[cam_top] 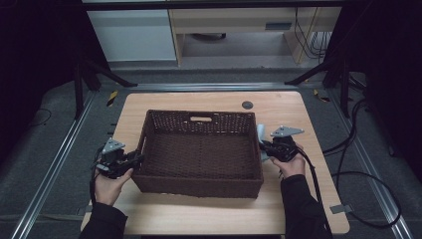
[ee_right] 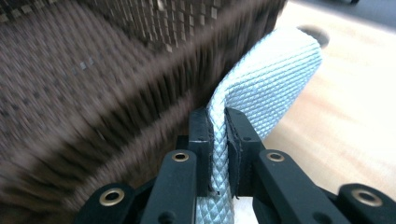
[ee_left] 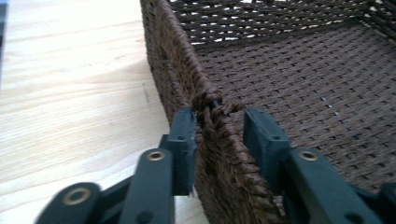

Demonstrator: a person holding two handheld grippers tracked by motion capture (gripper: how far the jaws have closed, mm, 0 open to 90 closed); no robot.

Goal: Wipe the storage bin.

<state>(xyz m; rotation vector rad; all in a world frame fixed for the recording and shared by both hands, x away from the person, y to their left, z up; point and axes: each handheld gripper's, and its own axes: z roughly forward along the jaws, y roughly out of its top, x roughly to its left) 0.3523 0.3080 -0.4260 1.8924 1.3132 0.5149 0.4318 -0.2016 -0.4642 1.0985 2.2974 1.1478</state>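
A dark brown wicker basket (cam_top: 199,115) stands empty in the middle of the wooden table (cam_top: 293,204). My left gripper (cam_top: 137,158) is at the basket's left wall. In the left gripper view its jaws (ee_left: 217,116) straddle the braided rim (ee_left: 210,100), one outside and one inside, pressed against the wall (ee_left: 173,60). My right gripper (cam_top: 263,146) is just outside the basket's right wall (ee_right: 116,93). It is shut (ee_right: 217,116) on a pale blue textured strip (ee_right: 271,79) that curves upward beside the wall (cam_top: 260,132).
A round dark cable hole (cam_top: 247,105) lies in the table behind the basket, also showing past the strip (ee_right: 314,33). Bare wood runs along the front edge and down the table's left side (ee_left: 70,93). Cables trail over the floor at the right (cam_top: 363,179).
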